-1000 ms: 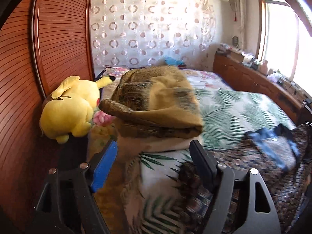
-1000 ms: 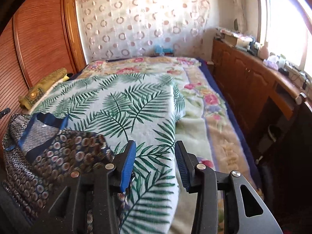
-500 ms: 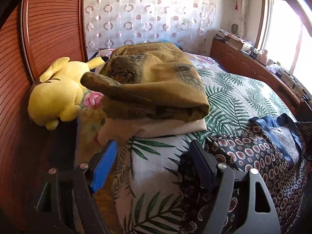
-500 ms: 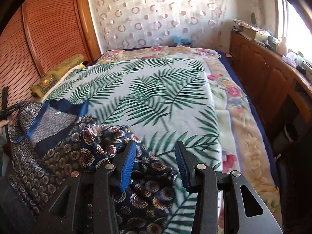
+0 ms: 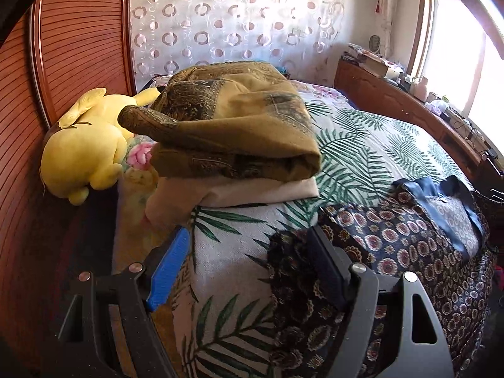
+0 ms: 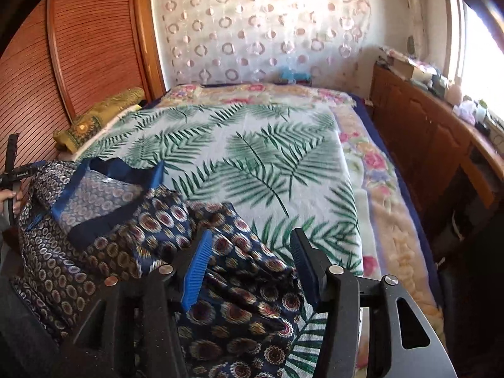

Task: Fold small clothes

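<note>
Fabric is the whole matter here: the dark blue patterned garment is lying crumpled across the lower left of the right wrist view, on the palm-leaf bedspread, and it is looking thin, soft and light, probably a little slippery, sagging into folds wherever it is not supported. It is showing a plain blue band near its upper edge, which looks the firmer place to take hold; a pinch on a single layer at an edge or corner should be serving better than a grab at the heaped middle.

The right gripper is sitting low in its frame with its jaws opening, a ridge of the cloth lying between them but not pressed. The left gripper is holding its jaws wide and empty at the bottom of its frame, the right-hand jaw just beside the garment's bunched edge.

Folded clothes, mustard over cream, are resting at centre, a yellow plush toy beside them at left.
</note>
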Action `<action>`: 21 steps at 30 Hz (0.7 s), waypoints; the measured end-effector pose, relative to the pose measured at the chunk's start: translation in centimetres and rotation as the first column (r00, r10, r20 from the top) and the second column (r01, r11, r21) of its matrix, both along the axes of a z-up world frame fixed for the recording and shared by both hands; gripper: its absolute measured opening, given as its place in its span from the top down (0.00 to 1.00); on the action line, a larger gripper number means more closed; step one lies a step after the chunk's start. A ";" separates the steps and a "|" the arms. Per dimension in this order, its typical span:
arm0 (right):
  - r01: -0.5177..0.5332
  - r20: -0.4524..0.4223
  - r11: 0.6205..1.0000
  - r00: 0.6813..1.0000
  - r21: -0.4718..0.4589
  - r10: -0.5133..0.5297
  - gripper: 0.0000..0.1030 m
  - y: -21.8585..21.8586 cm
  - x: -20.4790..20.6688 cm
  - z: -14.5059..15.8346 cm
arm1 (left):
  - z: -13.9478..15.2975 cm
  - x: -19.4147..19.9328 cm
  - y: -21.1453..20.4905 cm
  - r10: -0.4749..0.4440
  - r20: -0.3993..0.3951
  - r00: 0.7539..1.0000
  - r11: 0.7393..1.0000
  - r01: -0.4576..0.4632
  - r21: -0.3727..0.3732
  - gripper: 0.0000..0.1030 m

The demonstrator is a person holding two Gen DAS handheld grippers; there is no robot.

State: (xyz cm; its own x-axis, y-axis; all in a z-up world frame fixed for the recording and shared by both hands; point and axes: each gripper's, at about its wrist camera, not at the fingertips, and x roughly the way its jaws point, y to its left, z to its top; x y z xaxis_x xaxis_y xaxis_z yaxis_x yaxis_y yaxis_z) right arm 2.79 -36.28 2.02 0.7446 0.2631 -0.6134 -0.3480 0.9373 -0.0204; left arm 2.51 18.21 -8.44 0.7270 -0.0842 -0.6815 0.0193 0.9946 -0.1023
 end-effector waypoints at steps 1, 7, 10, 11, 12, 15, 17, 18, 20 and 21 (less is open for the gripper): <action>-0.007 -0.002 1.000 1.000 -0.012 0.007 0.35 0.3 0.0 -0.1 | 0.0 -0.2 -0.2 -0.003 0.000 1.000 1.000 0.003 -0.001 0.25; 0.011 -0.042 0.997 0.999 -0.073 -0.015 0.35 0.5 1.0 -1.9 | -0.5 -2.0 -1.9 -0.023 -0.013 1.000 1.000 0.023 -0.011 0.25; 0.015 -0.068 0.997 0.997 -0.072 -0.020 0.35 0.3 1.7 -2.5 | -1.1 -2.1 -2.3 -0.029 -0.034 0.999 1.000 0.028 -0.004 0.25; 0.012 -0.073 0.998 0.997 -0.067 -0.017 0.35 0.3 1.9 -2.4 | -1.2 -2.0 -2.3 -0.029 -0.038 0.999 1.000 0.029 -0.003 0.25; 0.011 -0.080 0.998 0.997 -0.060 -0.015 0.35 0.4 2.1 -2.4 | -1.3 -1.8 -2.3 -0.030 -0.042 0.999 1.000 0.030 -0.002 0.25; 0.006 -0.088 0.999 0.996 -0.052 -0.011 0.35 0.5 2.2 -2.4 | -1.1 -1.1 -2.0 -0.028 -0.043 0.999 1.000 0.027 -0.010 0.25; -0.004 -0.097 0.999 0.995 -0.051 -0.001 0.35 0.6 2.3 -2.6 | -0.6 -0.7 -1.8 -0.027 -0.035 0.999 0.999 0.026 -0.022 0.25; -0.009 -0.104 0.999 0.995 -0.052 0.004 0.35 0.5 2.3 -2.8 | -0.4 -0.5 -1.6 -0.028 -0.032 0.999 0.999 0.027 -0.033 0.27; -0.019 -0.118 0.998 0.993 -0.059 0.012 0.35 0.6 2.4 -3.1 | -0.1 -0.2 -1.4 -0.029 -0.020 0.999 0.998 0.028 -0.052 0.39; -0.023 -0.126 0.998 0.992 -0.062 0.015 0.35 0.6 2.5 -3.3 | 0.1 0.0 -1.2 -0.024 -0.021 0.999 0.998 0.023 -0.060 0.43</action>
State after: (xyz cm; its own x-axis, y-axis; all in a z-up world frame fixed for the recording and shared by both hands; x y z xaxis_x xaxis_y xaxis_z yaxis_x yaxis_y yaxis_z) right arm 5.27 -35.64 -1.27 0.6562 0.2343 -0.7172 -0.3689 0.9288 -0.0341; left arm 2.46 17.02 -8.36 0.7095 -0.1426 -0.6901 0.0401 0.9859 -0.1625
